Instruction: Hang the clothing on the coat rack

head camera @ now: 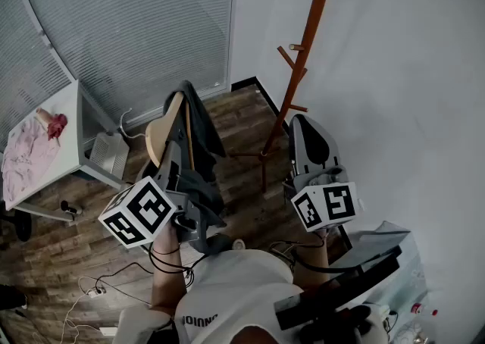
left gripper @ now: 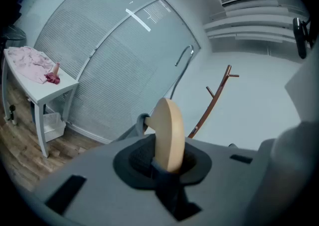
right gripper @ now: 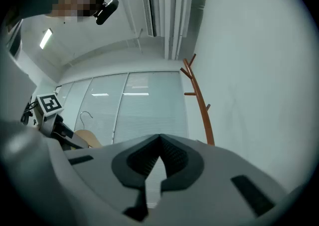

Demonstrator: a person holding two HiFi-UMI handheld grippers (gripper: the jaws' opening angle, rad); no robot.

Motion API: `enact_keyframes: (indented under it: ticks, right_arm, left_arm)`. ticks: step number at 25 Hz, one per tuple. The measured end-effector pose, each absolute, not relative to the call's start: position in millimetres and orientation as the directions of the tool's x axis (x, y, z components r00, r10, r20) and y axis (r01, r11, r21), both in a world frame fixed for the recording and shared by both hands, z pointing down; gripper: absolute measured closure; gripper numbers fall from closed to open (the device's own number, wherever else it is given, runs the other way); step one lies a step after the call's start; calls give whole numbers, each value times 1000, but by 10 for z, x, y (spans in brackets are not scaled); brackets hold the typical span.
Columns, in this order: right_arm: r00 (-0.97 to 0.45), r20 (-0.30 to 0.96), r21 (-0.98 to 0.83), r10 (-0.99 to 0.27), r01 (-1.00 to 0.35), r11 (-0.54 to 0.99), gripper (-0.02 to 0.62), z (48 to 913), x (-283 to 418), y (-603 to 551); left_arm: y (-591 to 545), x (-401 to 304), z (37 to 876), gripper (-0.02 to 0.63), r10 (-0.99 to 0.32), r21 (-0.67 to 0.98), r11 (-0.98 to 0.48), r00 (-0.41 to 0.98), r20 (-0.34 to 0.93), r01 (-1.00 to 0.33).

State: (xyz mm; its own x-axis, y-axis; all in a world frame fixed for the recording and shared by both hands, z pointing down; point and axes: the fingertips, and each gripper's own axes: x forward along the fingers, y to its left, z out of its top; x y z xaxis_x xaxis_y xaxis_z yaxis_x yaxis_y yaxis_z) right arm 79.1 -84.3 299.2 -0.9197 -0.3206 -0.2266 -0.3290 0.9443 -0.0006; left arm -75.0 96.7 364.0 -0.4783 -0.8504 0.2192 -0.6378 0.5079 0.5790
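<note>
A wooden hanger [head camera: 162,136] draped with a dark grey garment [head camera: 200,129] is held up by my left gripper [head camera: 179,157]. In the left gripper view the hanger's pale wood [left gripper: 168,133] stands clamped edge-on between the jaws of the left gripper [left gripper: 167,164], and its metal hook [left gripper: 182,64] curves up behind. The brown coat rack [head camera: 306,41] stands ahead and to the right against the white wall, apart from the hanger. My right gripper [head camera: 303,129] hangs level with the rack's lower pegs, shut and empty. Beyond the right gripper [right gripper: 159,143] in its own view, the rack [right gripper: 199,106] rises.
A white table [head camera: 73,117] with a pink cloth [head camera: 30,154] stands at the left by the window blinds, and a basket [head camera: 111,154] sits under it. Cables [head camera: 92,289] lie on the wood floor. A cluttered surface [head camera: 394,253] is at the lower right.
</note>
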Motion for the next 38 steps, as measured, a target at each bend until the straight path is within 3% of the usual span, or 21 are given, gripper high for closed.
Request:
enact_keyframes:
  ticks: [17,26,32,38]
  right_arm:
    - [-910,-231,-12,-343,-350,937,575,3036,539,-724]
    - [-857,-249,1,-451,-466,885,575,2988,542,-927]
    - [-848,-268,146,-457,-505,851,575,2823,434,-1079]
    - [-824,-326,142,-464,-528,837,575,2575,211,-1328]
  left_arm:
    - [980,-880,3649,548,-882,560,465,-417,221,-686]
    - [802,-991,3624,548,-911,518,411,-350,216,-750]
    - [547,-1182,3489,548,-929,501,370,-318,190,-782]
    - [203,-1422,3288,548,-944,452,330,-285,166,-829]
